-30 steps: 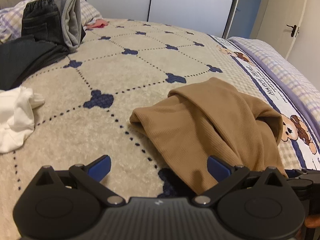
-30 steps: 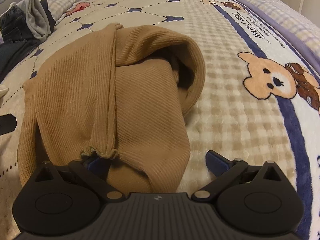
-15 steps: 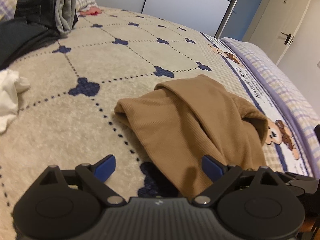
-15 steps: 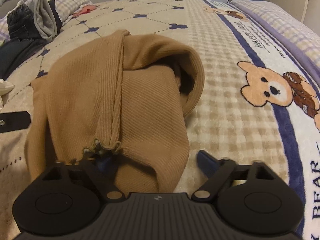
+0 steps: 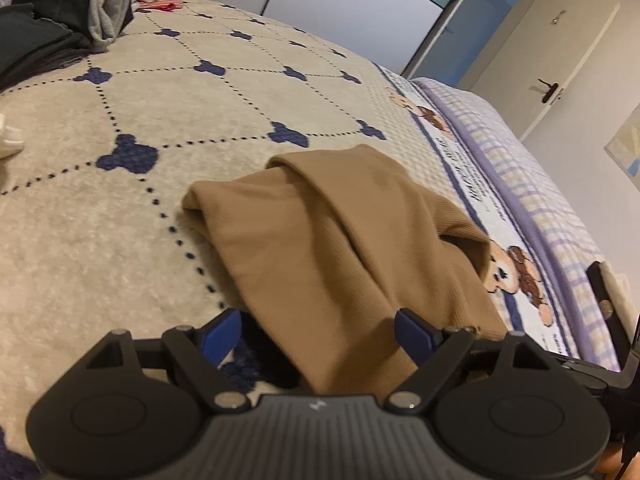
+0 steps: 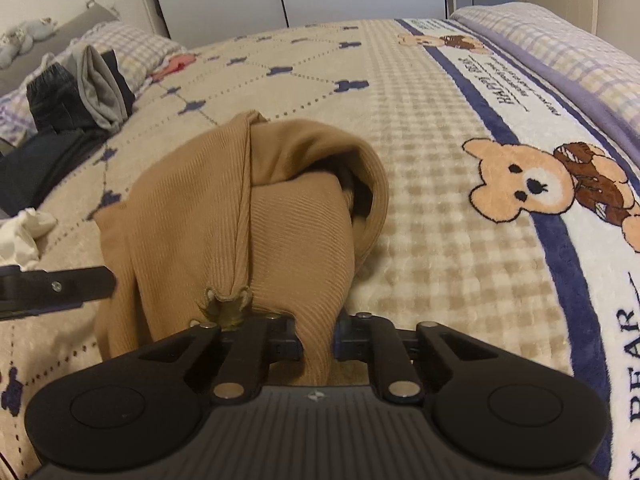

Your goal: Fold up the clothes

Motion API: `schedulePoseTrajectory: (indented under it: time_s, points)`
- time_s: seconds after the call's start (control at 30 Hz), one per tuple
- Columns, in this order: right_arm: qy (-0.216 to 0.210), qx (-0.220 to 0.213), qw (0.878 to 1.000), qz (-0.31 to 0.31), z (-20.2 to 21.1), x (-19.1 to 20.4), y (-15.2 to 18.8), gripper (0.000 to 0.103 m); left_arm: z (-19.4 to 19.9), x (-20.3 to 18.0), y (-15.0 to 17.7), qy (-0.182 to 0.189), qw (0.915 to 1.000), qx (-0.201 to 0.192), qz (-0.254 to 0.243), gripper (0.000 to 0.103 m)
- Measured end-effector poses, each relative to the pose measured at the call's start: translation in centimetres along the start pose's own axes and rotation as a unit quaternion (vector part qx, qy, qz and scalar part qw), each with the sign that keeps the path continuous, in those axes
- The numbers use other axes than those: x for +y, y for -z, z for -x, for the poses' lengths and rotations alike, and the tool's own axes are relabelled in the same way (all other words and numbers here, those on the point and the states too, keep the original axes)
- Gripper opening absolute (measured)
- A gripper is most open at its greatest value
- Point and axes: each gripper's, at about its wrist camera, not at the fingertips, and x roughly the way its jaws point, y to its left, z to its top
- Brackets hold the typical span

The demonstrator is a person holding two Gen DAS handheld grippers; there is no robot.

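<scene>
Brown garment point(image 6: 240, 216) lies bunched on blanket point(image 6: 432, 208), centre of bed, near end at 6 o'clock under both tools.

Right gripper point(image 6: 318, 346): jaws closing, nearly together, pinching near hem fold. Risk: bite takes one layer only (frilled edge bunches at 10 o'clock of jaws), so lift drags garment lopsided.

Left gripper point(image 5: 316, 334): jaws wide, closing, cloth between blue pads point(image 5: 220, 334), not yet gripped. Risk: late clamp misses corner; fold skews.

Clothes pile point(image 6: 76, 92) at 10 o'clock, well apart.
</scene>
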Motion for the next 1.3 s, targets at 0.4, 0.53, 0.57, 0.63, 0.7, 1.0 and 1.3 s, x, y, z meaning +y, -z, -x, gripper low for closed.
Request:
schedulePoseTrajectory:
  time_s: [0.4,0.53,0.57,0.63,0.7,1.0,1.3]
  points:
    - [-0.014,-0.040,0.999,-0.010,2.5,-0.7,-0.6,0.008,-1.0,-1.1,0.6,0.032,0.9992,0.023,0.000,0.054]
    - [-0.006,-0.051,0.999,-0.010,3.0,-1.2,-0.7,0.008,-1.1,-1.4,0.7,0.037,0.9991,0.021,-0.004,0.036]
    - [-0.004,-0.052,0.999,-0.010,3.0,-1.4,-0.7,0.008,-1.1,-1.4,0.7,0.037,0.9991,0.021,-0.005,0.032]
    - [0.001,-0.054,0.998,-0.011,3.1,-1.7,-0.8,0.008,-1.2,-1.4,0.8,0.036,0.9991,0.023,-0.004,0.020]
    - [0.005,-0.057,0.998,-0.011,3.2,-1.9,-0.8,0.008,-1.1,-1.3,0.8,0.033,0.9992,0.020,0.000,0.016]
    - [0.027,-0.069,0.997,-0.012,3.9,-3.5,-1.1,0.008,0.8,-0.9,0.4,0.010,0.9997,-0.023,0.002,0.011]
    - [0.046,-0.090,0.994,-0.033,5.2,-5.6,-1.6,0.007,3.2,0.3,-0.5,-0.033,0.9965,-0.076,-0.001,0.010]
